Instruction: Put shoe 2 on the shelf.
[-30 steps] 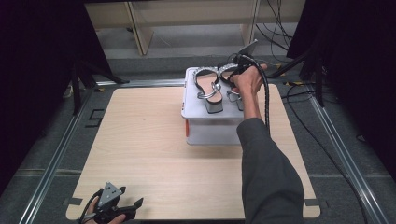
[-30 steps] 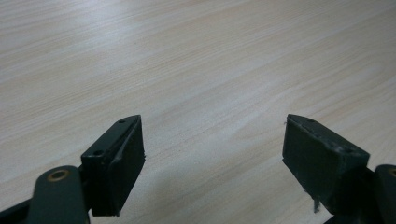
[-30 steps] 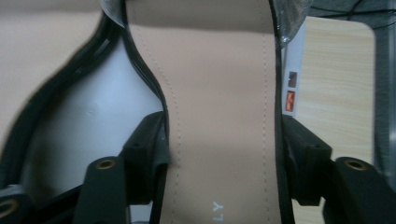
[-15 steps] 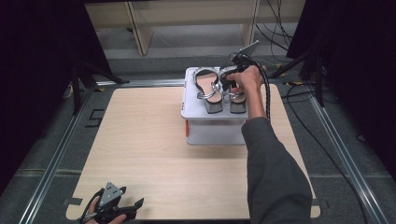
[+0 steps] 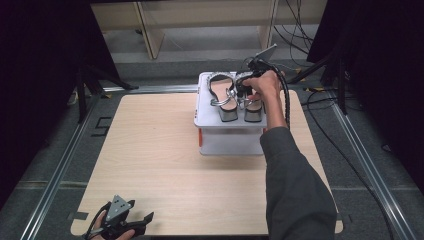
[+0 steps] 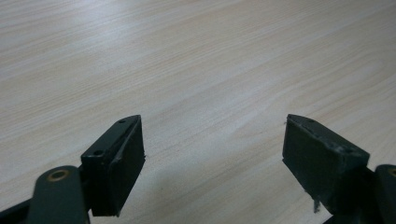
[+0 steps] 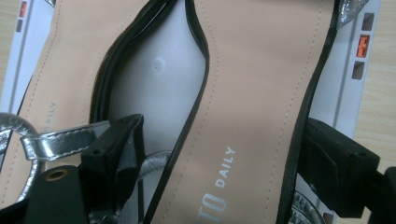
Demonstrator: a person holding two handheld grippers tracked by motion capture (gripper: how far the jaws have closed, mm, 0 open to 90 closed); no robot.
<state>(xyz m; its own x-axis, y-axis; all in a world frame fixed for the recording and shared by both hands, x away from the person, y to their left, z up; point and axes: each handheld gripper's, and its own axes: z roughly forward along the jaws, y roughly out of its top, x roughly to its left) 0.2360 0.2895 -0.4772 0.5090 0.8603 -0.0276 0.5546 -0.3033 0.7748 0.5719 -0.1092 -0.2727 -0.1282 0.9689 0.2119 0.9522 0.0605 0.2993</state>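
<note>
Right tongs [image 7: 219, 154] straddle the sandal [image 7: 261, 93], its heel cut off.

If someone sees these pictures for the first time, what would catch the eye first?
First, the pair of silver-strapped sandals side by side on the white box at the far side of the wooden table. The right gripper straddles one sandal; its jaws have just been opening, the pads standing off its edges. The left gripper rests open at the near left corner.
</note>
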